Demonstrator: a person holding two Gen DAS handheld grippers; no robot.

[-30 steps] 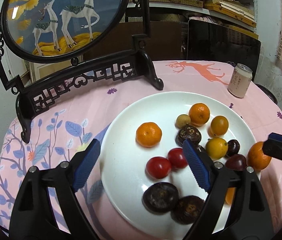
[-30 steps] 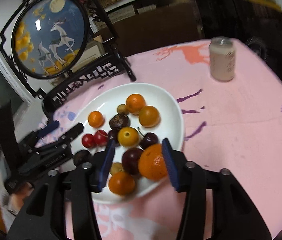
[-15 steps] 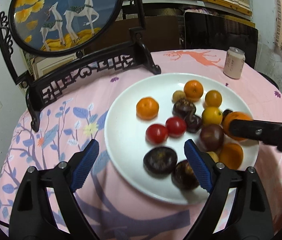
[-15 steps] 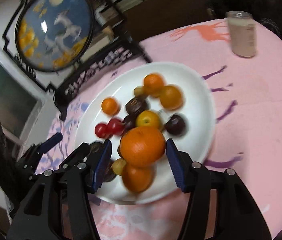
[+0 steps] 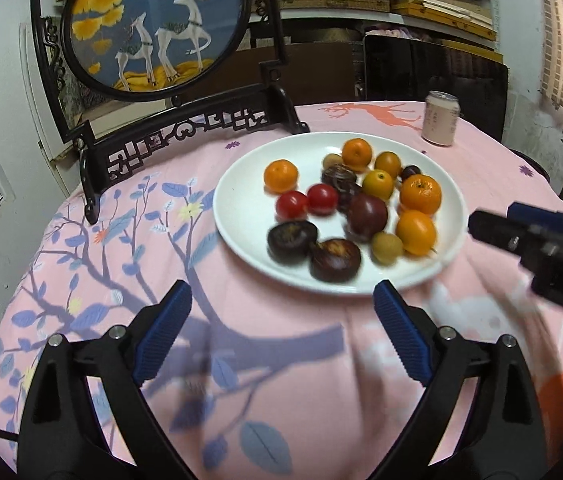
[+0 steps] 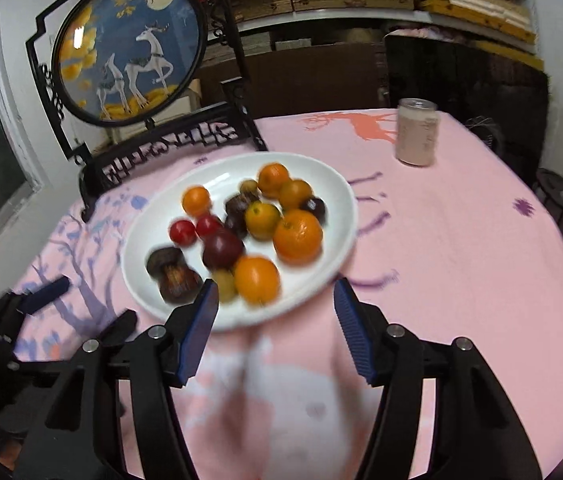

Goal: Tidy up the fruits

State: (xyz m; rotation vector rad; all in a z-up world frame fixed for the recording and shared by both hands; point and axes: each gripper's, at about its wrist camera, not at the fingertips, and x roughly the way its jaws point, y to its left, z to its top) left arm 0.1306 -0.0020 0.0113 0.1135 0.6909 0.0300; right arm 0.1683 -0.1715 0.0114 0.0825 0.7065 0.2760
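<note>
A white plate (image 5: 241, 236) (image 6: 141, 280) on the pink tablecloth holds several fruits: oranges, red tomatoes, dark plums and brown fruits. A large orange (image 5: 420, 194) (image 6: 297, 235) lies at the plate's right side beside another orange (image 5: 416, 232) (image 6: 256, 279). My left gripper (image 5: 281, 336) is open and empty, over the cloth in front of the plate. My right gripper (image 6: 275, 312) is open and empty at the plate's near edge; it also shows in the left wrist view (image 5: 521, 236) to the right of the plate.
A black carved stand with a round deer picture (image 5: 153, 28) (image 6: 129, 52) stands behind the plate. A drink can (image 5: 440, 118) (image 6: 417, 132) stands at the back right. Dark chairs and shelves lie beyond the table's far edge.
My right gripper let go of the large orange onto the plate and drew back, now open. My left gripper also drew back from the plate toward the near side.
</note>
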